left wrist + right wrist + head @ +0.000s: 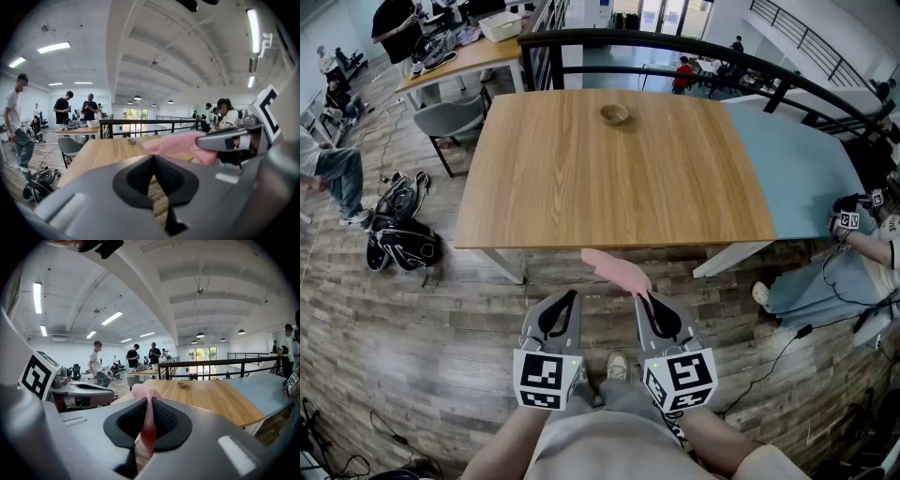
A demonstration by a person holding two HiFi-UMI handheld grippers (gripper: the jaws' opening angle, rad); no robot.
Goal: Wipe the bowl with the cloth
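Note:
A small brownish bowl (615, 114) sits near the far edge of the wooden table (581, 187); it shows too in the left gripper view as a small bowl (132, 140) and in the right gripper view (182, 385). My right gripper (643, 296) is shut on a pink cloth (617, 268), which sticks out forward past the jaws (146, 394) and crosses the left gripper view as a pink cloth (180, 144). My left gripper (572, 294) is shut with nothing in it. Both grippers hang over the floor, short of the table's near edge.
A pale blue table (802, 169) adjoins the wooden one on the right, where a seated person (853, 272) is. A black railing (675, 42) runs behind. Bags (398, 234) lie on the floor at left, beside a grey chair (450, 117) and other people.

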